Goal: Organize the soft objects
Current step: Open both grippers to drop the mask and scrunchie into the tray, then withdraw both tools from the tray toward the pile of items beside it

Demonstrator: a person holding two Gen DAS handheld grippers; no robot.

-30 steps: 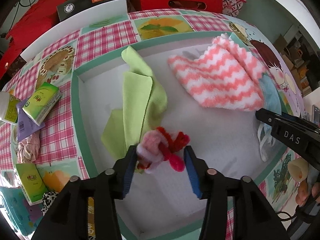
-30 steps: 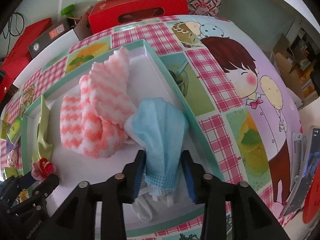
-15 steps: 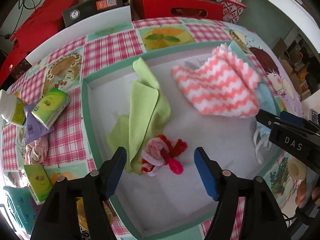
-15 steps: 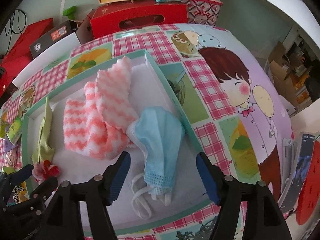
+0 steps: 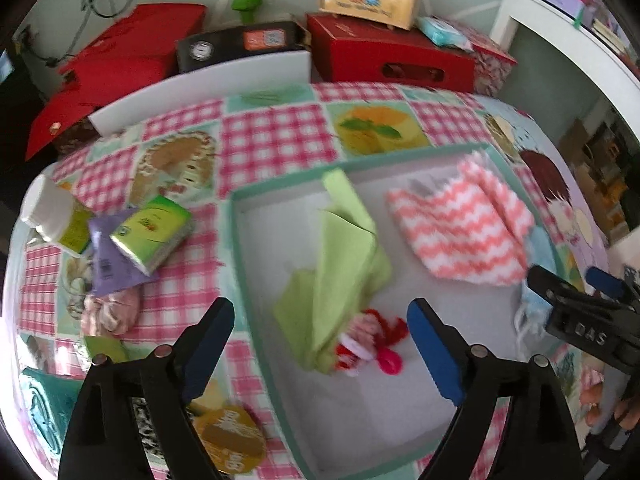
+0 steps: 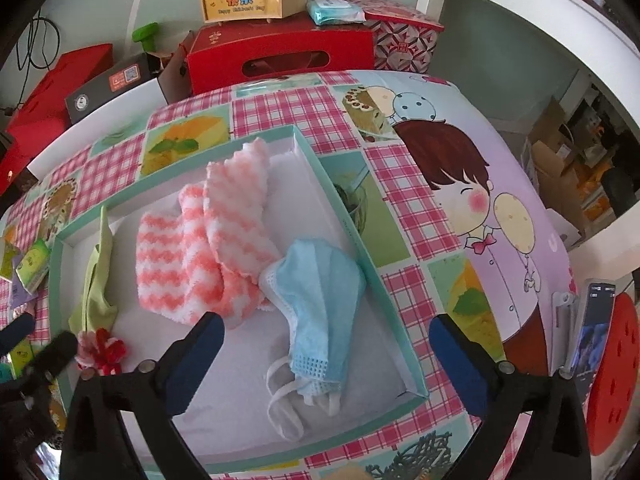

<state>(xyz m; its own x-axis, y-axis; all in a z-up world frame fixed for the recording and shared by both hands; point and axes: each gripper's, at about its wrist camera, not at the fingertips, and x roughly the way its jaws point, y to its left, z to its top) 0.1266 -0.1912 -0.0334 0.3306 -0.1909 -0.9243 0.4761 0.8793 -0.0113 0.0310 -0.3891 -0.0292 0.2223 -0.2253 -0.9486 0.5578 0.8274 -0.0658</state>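
Right wrist: right hand-held gripper (image 6: pixel 323 354) released over mask (image 6: pixel 320 292) | left hand-held gripper (image 5: pixel 320 340) released | tray rim (image 6: pixel 340 216) beside mask

Layout rel. to tray (image 5: pixel 236 248) on bench (image 5: pixel 276 140). In tray: folded cloth (image 5: pixel 344 256) at centre-left; zigzag towel (image 5: pixel 460 232) to its right, toward far-right corner; face mask (image 6: pixel 320 300) against tray's right wall, nearer than towel and touching it; yarn flower (image 5: pixel 368 340) at cloth's near end, touching it. Outside tray, to its left on bench: tissue packs (image 5: pixel 152 232), bottle (image 5: pixel 52 212), scrunchie (image 5: pixel 108 312). Behind tray, beyond bench: boxes (image 5: pixel 384 52).
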